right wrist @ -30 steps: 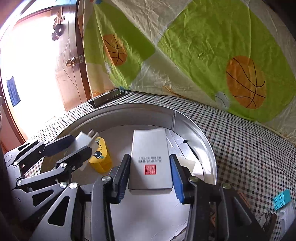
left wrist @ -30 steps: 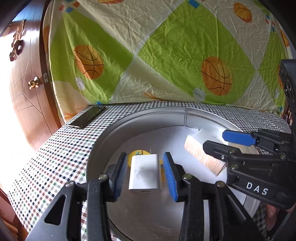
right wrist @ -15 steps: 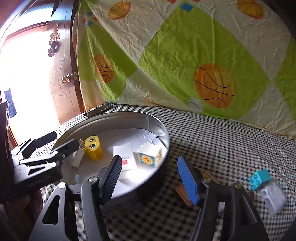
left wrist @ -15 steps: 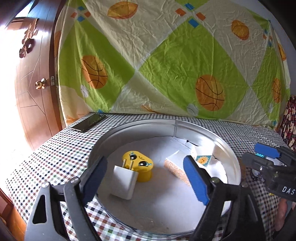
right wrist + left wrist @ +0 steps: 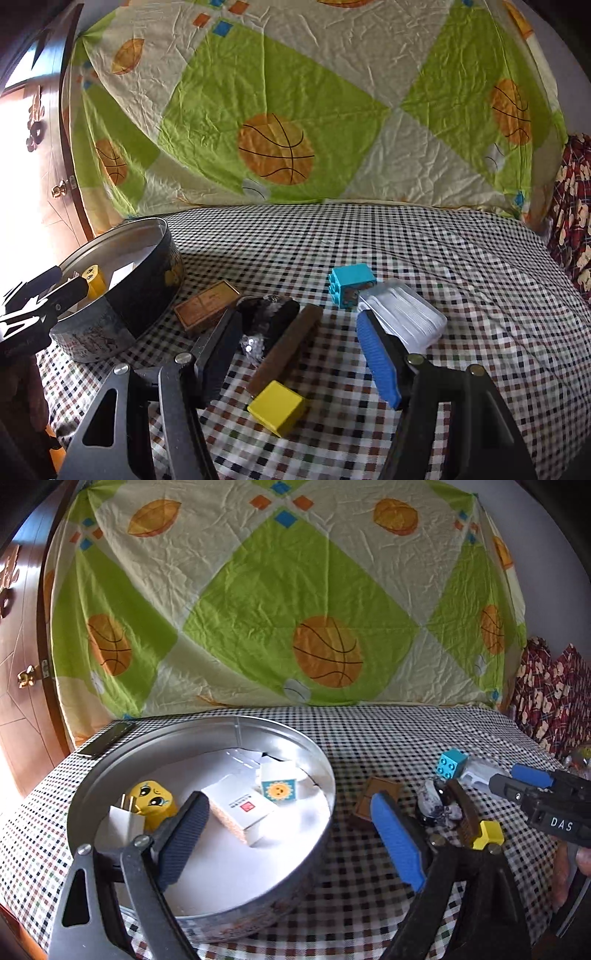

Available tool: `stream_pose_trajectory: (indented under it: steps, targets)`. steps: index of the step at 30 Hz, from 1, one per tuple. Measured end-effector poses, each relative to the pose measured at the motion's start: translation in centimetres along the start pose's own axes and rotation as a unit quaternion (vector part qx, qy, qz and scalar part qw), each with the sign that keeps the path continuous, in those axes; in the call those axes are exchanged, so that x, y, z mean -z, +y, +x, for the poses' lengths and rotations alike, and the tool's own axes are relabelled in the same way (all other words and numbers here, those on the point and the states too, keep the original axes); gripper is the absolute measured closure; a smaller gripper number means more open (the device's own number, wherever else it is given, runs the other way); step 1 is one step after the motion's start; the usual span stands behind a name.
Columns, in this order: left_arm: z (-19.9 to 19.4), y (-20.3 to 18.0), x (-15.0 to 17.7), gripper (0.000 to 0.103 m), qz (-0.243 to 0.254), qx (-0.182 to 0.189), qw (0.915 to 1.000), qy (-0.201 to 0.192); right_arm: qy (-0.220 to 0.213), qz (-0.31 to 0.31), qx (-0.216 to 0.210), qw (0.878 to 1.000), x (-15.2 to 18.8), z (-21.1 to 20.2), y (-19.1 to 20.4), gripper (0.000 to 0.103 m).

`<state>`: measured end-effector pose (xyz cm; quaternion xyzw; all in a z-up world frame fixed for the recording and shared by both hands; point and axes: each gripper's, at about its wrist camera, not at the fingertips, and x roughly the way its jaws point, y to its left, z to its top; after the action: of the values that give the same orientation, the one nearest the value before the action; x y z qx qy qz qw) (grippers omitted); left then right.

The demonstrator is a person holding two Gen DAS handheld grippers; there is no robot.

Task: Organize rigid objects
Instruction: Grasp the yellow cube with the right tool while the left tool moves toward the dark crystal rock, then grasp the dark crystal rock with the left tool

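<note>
A round metal tin on the checked cloth holds a white charger, a yellow face toy, a grey box with a red label and a sun-print cube. Right of it lie a brown box, a black glittery object, a brown bar, a yellow block, a cyan brick and a clear plastic case. My left gripper is open and empty above the tin's near rim. My right gripper is open and empty over the bar.
A black phone lies at the table's far left edge. A basketball-print sheet hangs behind the table. A wooden door stands at left. Red patterned fabric borders the right side.
Both grippers opened, leaving the charger and the grey box in the tin, then pulled back. The right one has swung right over the loose objects.
</note>
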<state>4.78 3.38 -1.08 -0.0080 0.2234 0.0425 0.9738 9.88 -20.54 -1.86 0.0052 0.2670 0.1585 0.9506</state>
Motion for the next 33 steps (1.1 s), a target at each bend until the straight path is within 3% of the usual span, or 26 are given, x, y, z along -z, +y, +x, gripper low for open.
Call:
stream_pose_trajectory:
  steps: [10,14,20,21,24,25,33]
  targets:
    - [0.7,-2.8,0.4,0.011,0.025,0.018,0.9994,0.016,0.049,-0.037,-0.018,0.998,1.9,1.0,0.5,0.036]
    - [0.7,-3.1,0.5,0.009,0.029,0.021,0.9992,0.019,0.074,-0.037,-0.043,0.996,2.2,1.9,0.7,0.036]
    - [1.0,-3.1,0.8,0.008,0.027,0.023,0.999,0.025,0.111,-0.054,-0.043,0.991,2.6,3.1,1.2,0.036]
    - [1.1,-3.1,0.9,0.008,0.027,0.024,0.999,0.027,0.116,-0.055,-0.048,0.99,2.7,3.2,1.3,0.038]
    - [1.2,-3.3,0.9,0.008,0.028,0.025,0.9989,0.028,0.123,-0.058,-0.05,0.989,2.8,3.5,1.3,0.06]
    - [1.2,-3.4,0.9,0.008,0.029,0.026,0.9989,0.028,0.12,-0.06,-0.05,0.99,2.9,3.4,1.3,0.063]
    - [1.3,-4.2,0.9,0.009,0.042,0.031,0.9983,0.026,0.085,-0.033,-0.046,0.995,2.6,1.9,0.3,0.063]
